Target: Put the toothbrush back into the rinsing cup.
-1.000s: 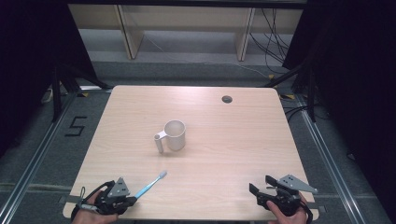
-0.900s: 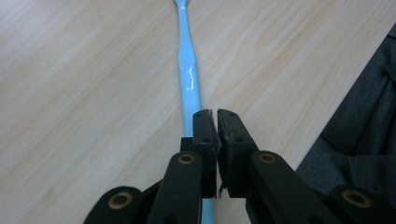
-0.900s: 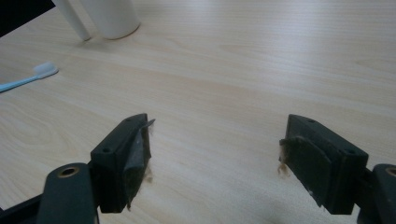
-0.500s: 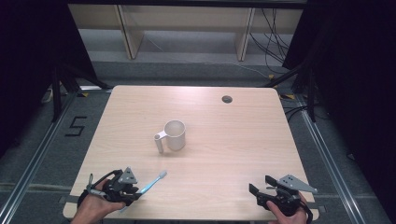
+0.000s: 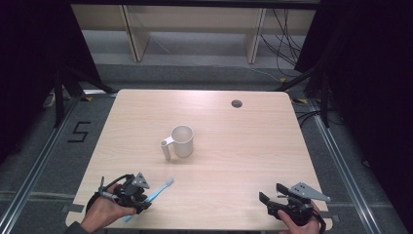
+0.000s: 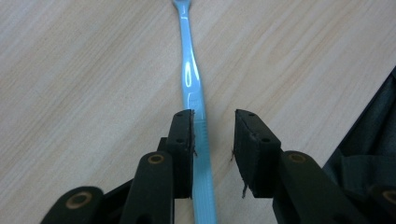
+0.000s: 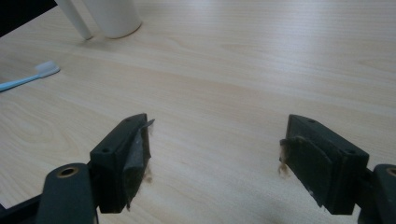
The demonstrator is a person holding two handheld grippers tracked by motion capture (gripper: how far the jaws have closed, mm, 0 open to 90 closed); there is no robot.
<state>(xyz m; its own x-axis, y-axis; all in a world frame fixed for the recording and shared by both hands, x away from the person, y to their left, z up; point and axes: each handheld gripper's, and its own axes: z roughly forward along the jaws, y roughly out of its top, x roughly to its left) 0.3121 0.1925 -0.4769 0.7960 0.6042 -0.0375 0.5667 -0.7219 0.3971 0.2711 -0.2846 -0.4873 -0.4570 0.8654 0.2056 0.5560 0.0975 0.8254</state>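
1. The left tongs [image 5: 141, 195] are staying at the near left corner of the bench [image 5: 243, 126], held by the person's left hand [image 5: 104, 212].
2. The light blue toothbrush [image 6: 192, 98] is lying flat on the wood, and its handle is passing between the two black jaws of the left tongs.
3. The jaws of the left tongs have just been opening. In the left gripper view the handle is lying right along the left pad, and a clear gap is showing between the handle and the right pad, so the tongs are no longer pinching it.
4. In the high view the toothbrush [image 5: 151, 195] is pointing its white bristle head away from the person and to the right, toward the middle of the bench.
5. The white mug [image 5: 181, 141] is standing upright near the middle of the bench, well apart from the toothbrush, with its handle turned to the near left.
6. The right tongs [image 7: 215, 154] are resting near the near right corner, in the person's right hand [image 5: 302, 224]. Their jaws are spreading wide, with bare wood between them.
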